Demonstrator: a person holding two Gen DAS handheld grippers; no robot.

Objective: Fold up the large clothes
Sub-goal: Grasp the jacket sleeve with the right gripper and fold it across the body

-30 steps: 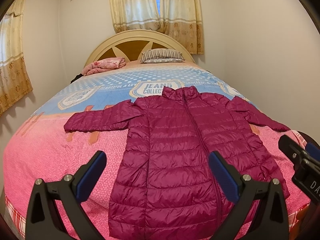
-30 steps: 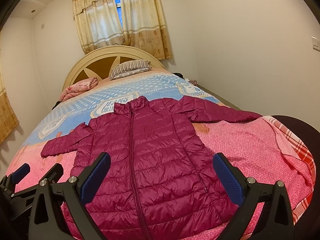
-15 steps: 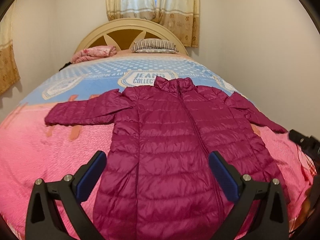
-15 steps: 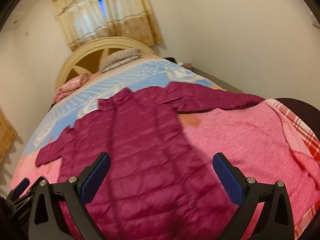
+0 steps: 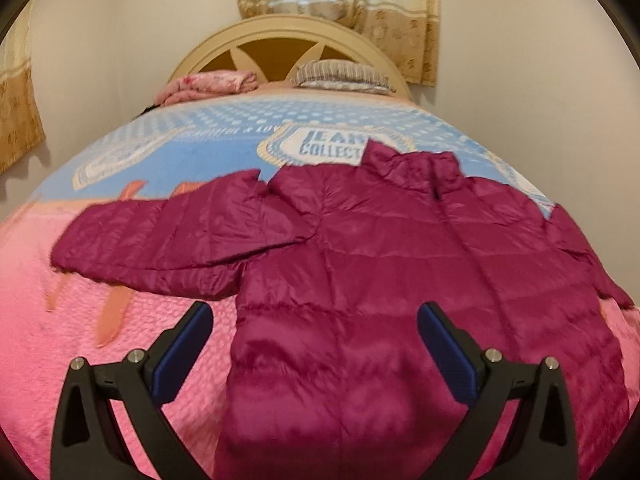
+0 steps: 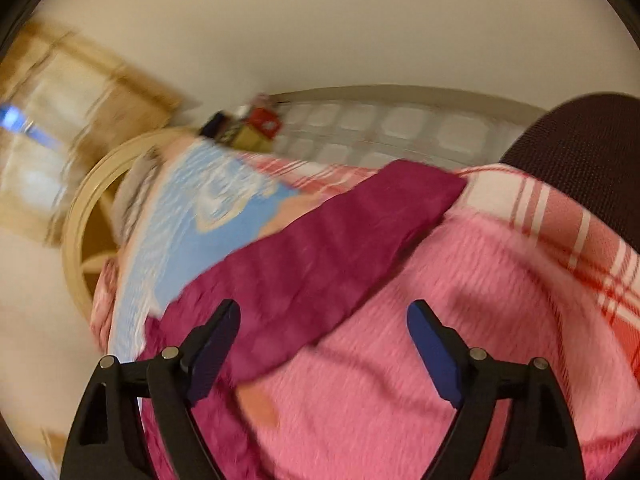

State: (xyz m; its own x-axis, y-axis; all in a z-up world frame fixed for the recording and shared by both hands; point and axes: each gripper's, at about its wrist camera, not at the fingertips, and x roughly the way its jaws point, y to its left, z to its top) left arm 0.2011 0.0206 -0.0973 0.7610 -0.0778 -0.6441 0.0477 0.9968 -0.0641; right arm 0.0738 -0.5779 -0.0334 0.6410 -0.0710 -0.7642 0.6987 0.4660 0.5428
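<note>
The bed (image 5: pixel 100 320) is filling both views, wearing a pink and blue blanket (image 5: pixel 256 128) under a rounded cream headboard (image 5: pixel 280 36). A magenta puffer jacket (image 5: pixel 400 280) is lying flat on the blanket, front up, collar pointing toward the headboard, one sleeve (image 5: pixel 160 240) stretching out sideways across the pink part. In the blurred, tilted right wrist view the jacket's other sleeve (image 6: pixel 340 240) is reaching toward the bed's edge, where a red-checked sheet (image 6: pixel 560 216) is showing. A folded pink cloth (image 5: pixel 208 84) and a striped pillow (image 5: pixel 344 74) are sitting by the headboard. The left gripper (image 5: pixel 316 320) is hovering spread wide over the jacket's side, gripping nothing. The right gripper (image 6: pixel 324 320) is likewise gaping over the sleeve's base, clasping nothing.
</note>
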